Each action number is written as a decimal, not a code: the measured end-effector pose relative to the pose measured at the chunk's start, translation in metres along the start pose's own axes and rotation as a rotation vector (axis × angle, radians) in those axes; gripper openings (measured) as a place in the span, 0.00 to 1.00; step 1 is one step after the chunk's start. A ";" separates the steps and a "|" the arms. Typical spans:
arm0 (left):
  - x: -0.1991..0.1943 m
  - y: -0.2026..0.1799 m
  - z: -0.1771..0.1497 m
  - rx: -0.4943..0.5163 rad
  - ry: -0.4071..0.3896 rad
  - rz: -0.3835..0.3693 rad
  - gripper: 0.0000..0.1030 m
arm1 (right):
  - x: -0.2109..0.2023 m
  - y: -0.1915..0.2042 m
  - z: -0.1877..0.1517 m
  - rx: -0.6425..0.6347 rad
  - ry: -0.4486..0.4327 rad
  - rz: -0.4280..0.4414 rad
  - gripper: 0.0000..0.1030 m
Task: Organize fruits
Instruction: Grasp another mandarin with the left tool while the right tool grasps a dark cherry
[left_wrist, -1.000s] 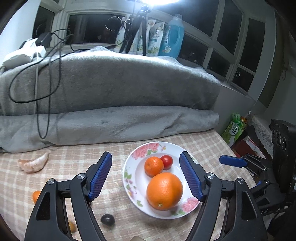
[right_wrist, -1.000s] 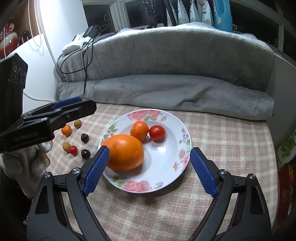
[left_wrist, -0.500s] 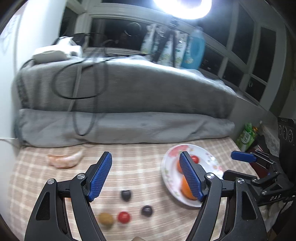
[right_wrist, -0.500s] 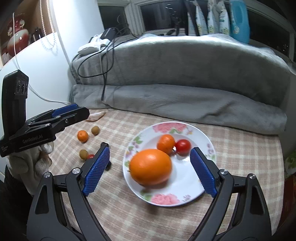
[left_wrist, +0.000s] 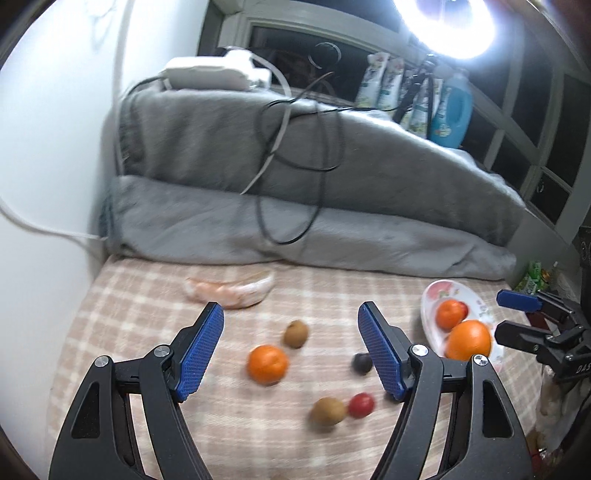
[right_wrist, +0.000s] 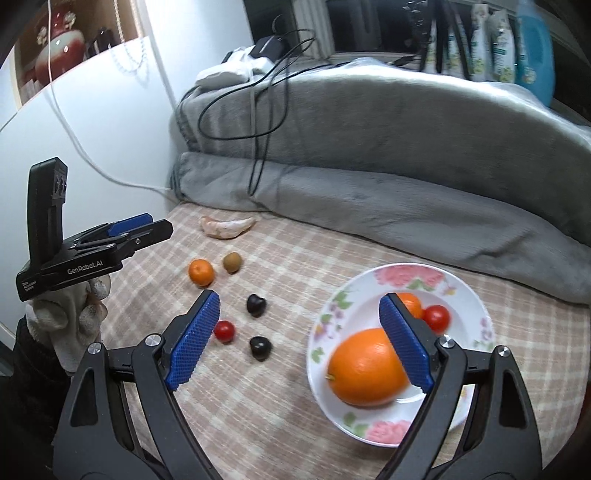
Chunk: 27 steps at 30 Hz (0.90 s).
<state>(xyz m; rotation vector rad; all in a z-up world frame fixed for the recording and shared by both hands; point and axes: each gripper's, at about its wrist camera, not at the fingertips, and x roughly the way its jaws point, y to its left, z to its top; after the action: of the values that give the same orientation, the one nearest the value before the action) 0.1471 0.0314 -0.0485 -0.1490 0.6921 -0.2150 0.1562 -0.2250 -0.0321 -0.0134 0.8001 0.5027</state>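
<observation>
The left gripper (left_wrist: 290, 352) stands wide apart and empty, pointing down at the loose fruit on the checked cloth (left_wrist: 129, 314). Nearest its fingers lie a brown fruit (left_wrist: 328, 410) touching a cherry tomato (left_wrist: 361, 405); just beyond, almost centred between the jaws, sits the small orange (left_wrist: 267, 363), round, with no long axis to line up on. Further off are a second brown fruit (left_wrist: 296, 333) and a peeled segment (left_wrist: 229, 291). The right gripper (right_wrist: 297, 341), its jaws closing a little on nothing, hovers between the loose fruit and the plate (right_wrist: 476, 306) holding the big orange (right_wrist: 365, 373). The left looks the better placed for the small orange, which needs carrying right to the plate.
</observation>
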 end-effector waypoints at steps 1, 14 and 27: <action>0.000 0.003 -0.002 -0.004 0.004 0.003 0.73 | 0.003 0.003 0.001 -0.005 0.005 0.004 0.84; 0.015 0.029 -0.022 -0.047 0.066 -0.004 0.64 | 0.062 0.032 0.002 -0.072 0.146 0.069 0.52; 0.042 0.025 -0.034 -0.025 0.132 -0.036 0.54 | 0.113 0.047 0.000 -0.134 0.260 0.060 0.44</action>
<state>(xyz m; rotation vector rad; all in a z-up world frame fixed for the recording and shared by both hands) 0.1602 0.0430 -0.1052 -0.1718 0.8243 -0.2522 0.2022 -0.1353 -0.1015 -0.1826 1.0223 0.6188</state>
